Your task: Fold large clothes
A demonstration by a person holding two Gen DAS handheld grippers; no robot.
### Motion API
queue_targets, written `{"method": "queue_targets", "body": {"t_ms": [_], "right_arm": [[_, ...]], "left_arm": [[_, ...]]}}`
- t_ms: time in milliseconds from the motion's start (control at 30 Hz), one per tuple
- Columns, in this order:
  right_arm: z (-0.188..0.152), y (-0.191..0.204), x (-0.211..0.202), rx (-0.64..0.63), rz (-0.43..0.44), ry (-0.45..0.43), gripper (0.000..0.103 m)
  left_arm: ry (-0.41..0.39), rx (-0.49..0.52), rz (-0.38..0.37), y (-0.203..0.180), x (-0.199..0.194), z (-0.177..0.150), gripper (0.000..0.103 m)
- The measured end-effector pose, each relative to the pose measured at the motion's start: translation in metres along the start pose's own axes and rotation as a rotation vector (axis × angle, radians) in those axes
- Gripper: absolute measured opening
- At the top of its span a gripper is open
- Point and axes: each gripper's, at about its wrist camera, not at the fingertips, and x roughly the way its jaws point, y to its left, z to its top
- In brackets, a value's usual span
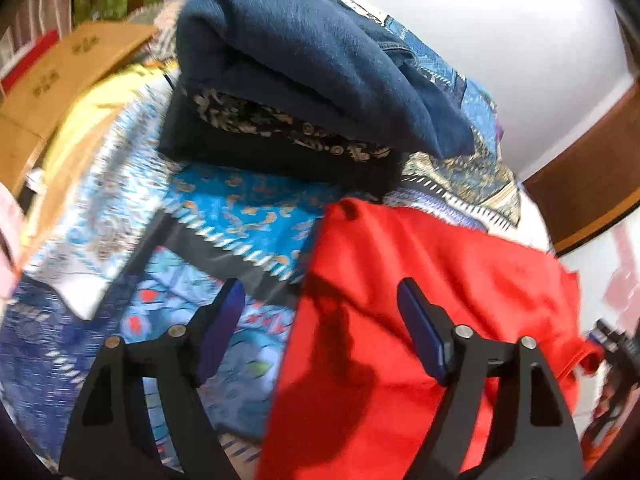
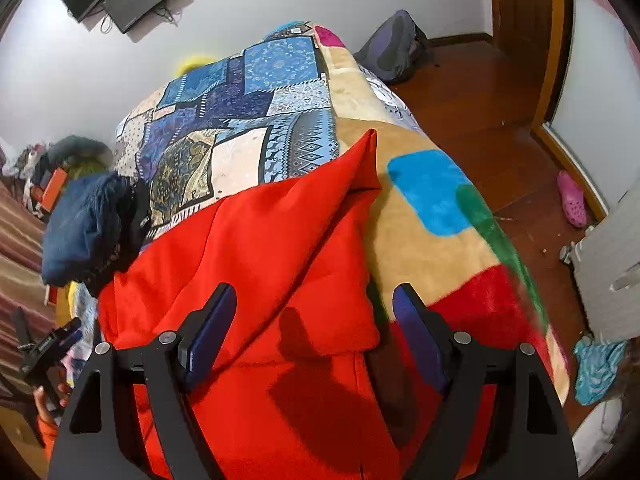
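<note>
The bed [image 1: 224, 208] is viewed closely from above by both wrist cameras, each looking forward between its tool's fingers. The red garment [image 1: 420, 280] and the dark blue folded pile [image 1: 304, 52] are shared by both views.

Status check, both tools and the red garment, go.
Left tool open, empty. Right tool open, empty. Red garment spread on bed, one flap folded. Navy folded pile beside it.
</note>
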Motion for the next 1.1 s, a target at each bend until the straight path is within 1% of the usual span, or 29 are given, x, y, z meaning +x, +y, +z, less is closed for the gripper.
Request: {"method": "queue_targets", "body": {"t_ms": [100, 167, 233, 300, 333, 367, 400, 433, 500, 600, 667, 700, 733, 767, 800, 867, 900, 933, 967, 1000, 1033, 1067, 1100], "right_arm": [[0.006, -0.009, 0.014, 0.04, 0.025, 0.043, 0.078], [0.008, -0.012, 0.025, 0.057, 0.032, 0.085, 0.078], [0.009, -0.017, 0.034, 0.07, 0.049, 0.112, 0.078], [0.011, -0.021, 0.042, 0.091, 0.063, 0.138, 0.078], [0.012, -0.022, 0.046, 0.102, 0.077, 0.149, 0.078], [0.014, -0.025, 0.05, 0.118, 0.097, 0.161, 0.078], [0.015, -0.027, 0.055, 0.133, 0.12, 0.176, 0.078], [0.016, -0.028, 0.058, 0.143, 0.143, 0.189, 0.078], [0.019, -0.031, 0.068, 0.17, 0.199, 0.216, 0.078], [0.024, -0.034, 0.079, 0.207, 0.236, 0.221, 0.078], [0.027, -0.035, 0.085, 0.232, 0.248, 0.216, 0.078], [0.028, -0.034, 0.086, 0.244, 0.253, 0.209, 0.074], [0.029, -0.033, 0.086, 0.25, 0.256, 0.199, 0.07], [0.029, -0.031, 0.086, 0.245, 0.246, 0.197, 0.062], [0.03, -0.029, 0.086, 0.235, 0.224, 0.197, 0.054], [0.03, -0.027, 0.082, 0.217, 0.199, 0.175, 0.048], [0.029, -0.027, 0.079, 0.212, 0.188, 0.165, 0.042], [0.03, -0.027, 0.076, 0.209, 0.179, 0.154, 0.033], [0.031, -0.026, 0.071, 0.21, 0.173, 0.136, 0.028], [0.032, -0.026, 0.066, 0.211, 0.169, 0.12, 0.02], [0.032, -0.025, 0.058, 0.208, 0.173, 0.096, 0.017], [0.034, -0.023, 0.053, 0.204, 0.179, 0.08, 0.016], [0.034, -0.021, 0.048, 0.198, 0.183, 0.062, 0.014]], "left_arm": [[0.064, -0.064, -0.073, -0.001, 0.026, 0.005, 0.081], [0.105, -0.095, -0.097, 0.001, 0.044, 0.008, 0.081], [0.141, -0.114, -0.065, 0.002, 0.063, 0.009, 0.081], [0.177, -0.119, -0.059, 0.003, 0.081, 0.008, 0.081], [0.212, -0.124, -0.062, 0.003, 0.093, 0.007, 0.081], [0.231, -0.133, -0.074, 0.003, 0.099, 0.005, 0.082], [0.247, -0.152, -0.099, 0.005, 0.105, 0.003, 0.084], [0.25, -0.162, -0.112, 0.005, 0.107, 0.002, 0.088], [0.261, -0.179, -0.145, 0.007, 0.111, 0.002, 0.091], [0.27, -0.203, -0.175, 0.01, 0.113, 0.004, 0.091], [0.274, -0.189, -0.193, 0.005, 0.113, 0.004, 0.091], [0.277, -0.185, -0.206, 0.005, 0.115, 0.005, 0.091], [0.282, -0.174, -0.237, -0.001, 0.115, 0.004, 0.09], [0.282, -0.164, -0.25, -0.003, 0.114, 0.004, 0.09], [0.279, -0.147, -0.258, -0.008, 0.111, 0.004, 0.087], [0.273, -0.095, -0.238, -0.021, 0.108, 0.003, 0.079], [0.264, -0.073, -0.207, -0.027, 0.106, 0.003, 0.073], [0.258, -0.069, -0.189, -0.03, 0.105, 0.003, 0.069], [0.252, -0.068, -0.181, -0.032, 0.103, 0.003, 0.065], [0.242, -0.066, -0.17, -0.034, 0.1, 0.003, 0.057], [0.232, -0.061, -0.162, -0.037, 0.097, 0.004, 0.046], [0.22, -0.052, -0.158, -0.04, 0.092, 0.005, 0.039], [0.209, -0.043, -0.157, -0.042, 0.088, 0.005, 0.022]]}}
